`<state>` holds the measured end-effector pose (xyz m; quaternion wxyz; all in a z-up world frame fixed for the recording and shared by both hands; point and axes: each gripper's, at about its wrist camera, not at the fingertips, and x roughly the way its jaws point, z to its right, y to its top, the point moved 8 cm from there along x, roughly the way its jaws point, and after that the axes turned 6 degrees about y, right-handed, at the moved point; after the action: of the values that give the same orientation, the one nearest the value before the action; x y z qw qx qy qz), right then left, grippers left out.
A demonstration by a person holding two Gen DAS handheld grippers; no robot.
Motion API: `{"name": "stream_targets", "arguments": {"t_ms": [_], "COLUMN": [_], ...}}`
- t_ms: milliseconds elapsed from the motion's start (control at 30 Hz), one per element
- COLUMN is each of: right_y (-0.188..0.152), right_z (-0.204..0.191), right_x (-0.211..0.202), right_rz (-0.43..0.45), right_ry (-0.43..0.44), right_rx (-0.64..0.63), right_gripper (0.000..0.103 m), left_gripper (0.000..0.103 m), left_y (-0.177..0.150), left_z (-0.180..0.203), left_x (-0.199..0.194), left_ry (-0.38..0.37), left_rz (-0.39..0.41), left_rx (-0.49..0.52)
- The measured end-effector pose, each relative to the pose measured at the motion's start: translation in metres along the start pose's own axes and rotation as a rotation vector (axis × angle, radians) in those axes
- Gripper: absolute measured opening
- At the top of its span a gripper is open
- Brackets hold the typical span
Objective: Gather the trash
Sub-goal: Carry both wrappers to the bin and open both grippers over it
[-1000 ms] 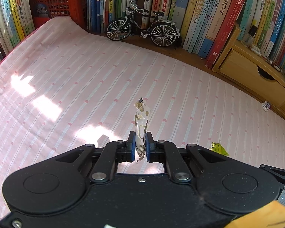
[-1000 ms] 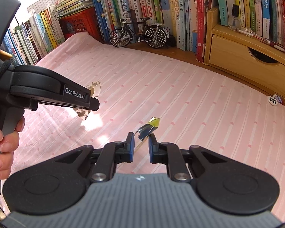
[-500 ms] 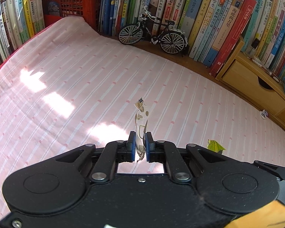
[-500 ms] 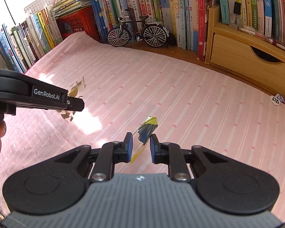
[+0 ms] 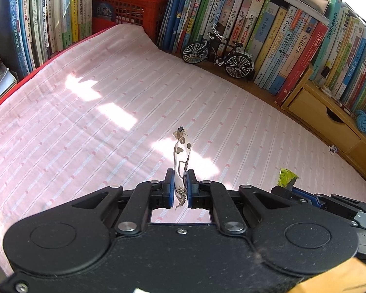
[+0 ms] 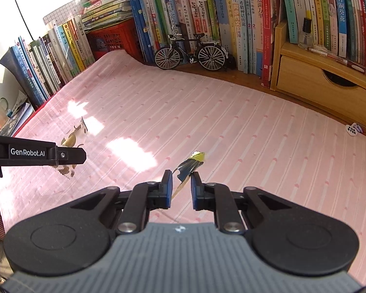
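From the left wrist, the left gripper [image 5: 180, 191] has its jaws clamped on a spotted wrapper [image 5: 181, 153], held above the pink cloth [image 5: 85, 146]. From the right wrist, the right gripper [image 6: 181, 190] pinches a green wrapper [image 6: 191, 164]. Both pieces look lifted; next they need carrying to a bin, which is not in view.
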<state>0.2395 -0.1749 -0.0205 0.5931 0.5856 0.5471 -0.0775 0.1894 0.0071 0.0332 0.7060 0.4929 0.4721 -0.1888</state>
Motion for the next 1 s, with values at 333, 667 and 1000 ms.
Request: {"name": "stream_targets", "arguments": {"t_ms": [333, 667, 1000], "right_y": [-0.04, -0.118, -0.212], "right_z": [-0.068, -0.166, -0.249], "right_x": [-0.044, -0.081, -0.089], "right_rz": [0.021, -0.026, -0.157], "right_ry": [0.009, 0.086, 0.171], "right_rx": [-0.034, -0.055, -0.185], "right_gripper": [0.019, 0.018, 0.019], "left_gripper": [0.009, 0.009, 0.009], "left_y": [-0.063, -0.173, -0.292], "left_z": [-0.067, -0.181, -0.245], "left_x": [-0.069, -0.133, -0.15], "left_ry": [-0.023, 0.036, 0.056], "left_rz": [0.015, -0.033, -0.18], "left_rx": [-0.055, -0.156, -0.253]}}
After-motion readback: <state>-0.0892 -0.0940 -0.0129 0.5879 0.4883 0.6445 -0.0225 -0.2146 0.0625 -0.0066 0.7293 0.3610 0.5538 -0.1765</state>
